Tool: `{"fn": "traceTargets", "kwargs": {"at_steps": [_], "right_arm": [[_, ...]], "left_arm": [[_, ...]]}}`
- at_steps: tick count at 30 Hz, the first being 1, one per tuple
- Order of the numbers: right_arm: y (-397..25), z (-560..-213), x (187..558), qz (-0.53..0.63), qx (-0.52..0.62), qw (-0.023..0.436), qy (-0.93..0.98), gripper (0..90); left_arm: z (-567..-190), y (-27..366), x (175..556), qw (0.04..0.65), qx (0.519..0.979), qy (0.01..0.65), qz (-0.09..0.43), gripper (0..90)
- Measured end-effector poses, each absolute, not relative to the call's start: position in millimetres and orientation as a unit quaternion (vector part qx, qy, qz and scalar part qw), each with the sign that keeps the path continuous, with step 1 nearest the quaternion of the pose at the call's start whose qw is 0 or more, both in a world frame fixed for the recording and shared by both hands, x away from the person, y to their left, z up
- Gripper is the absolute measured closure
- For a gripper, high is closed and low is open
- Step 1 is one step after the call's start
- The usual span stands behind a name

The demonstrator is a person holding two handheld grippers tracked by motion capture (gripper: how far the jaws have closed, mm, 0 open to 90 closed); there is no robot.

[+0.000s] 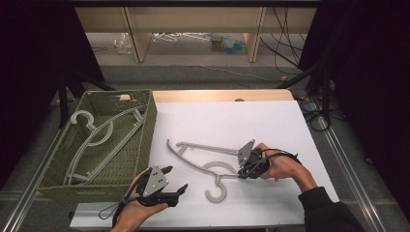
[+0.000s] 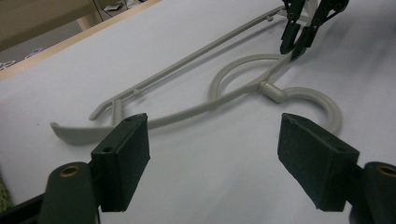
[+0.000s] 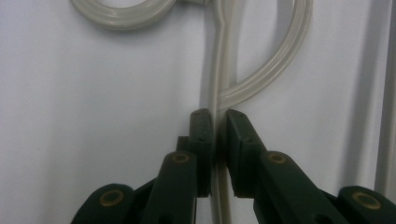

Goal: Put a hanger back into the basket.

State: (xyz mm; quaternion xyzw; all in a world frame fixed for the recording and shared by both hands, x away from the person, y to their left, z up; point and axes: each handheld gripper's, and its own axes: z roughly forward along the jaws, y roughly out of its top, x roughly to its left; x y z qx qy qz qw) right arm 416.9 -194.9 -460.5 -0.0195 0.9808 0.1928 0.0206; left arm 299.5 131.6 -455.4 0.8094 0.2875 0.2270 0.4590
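Note:
A pale grey plastic hanger (image 1: 208,147) lies flat in the middle of the white table (image 1: 232,121), its hook toward the front edge. My right gripper (image 1: 241,174) is shut on the hanger's thin curved arm; in the right gripper view the jaws (image 3: 218,119) pinch that arm (image 3: 280,60) just below the loop. Near the front left of the table, my left gripper (image 1: 176,178) is open and holds nothing. In the left gripper view its jaws (image 2: 212,154) stand wide apart with the hanger (image 2: 187,112) ahead and the right gripper (image 2: 294,44) beyond.
A green woven basket (image 1: 140,154) stands at the table's left and holds similar hangers (image 1: 104,130). Behind the table are wooden shelf legs (image 1: 138,43) and floor clutter. Cables (image 1: 290,43) run along the right side.

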Motion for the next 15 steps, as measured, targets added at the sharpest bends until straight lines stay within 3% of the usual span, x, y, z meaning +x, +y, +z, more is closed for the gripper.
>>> {"fn": "traceTargets", "kwargs": {"at_steps": [15], "right_arm": [[-183.8, -443.0, 395.8, 0.192, -0.067, -0.012, 0.979, 81.8]], "left_arm": [[-479.2, 95.7, 321.8, 0.384, 0.876, 0.189, 0.223, 34.8]]}}
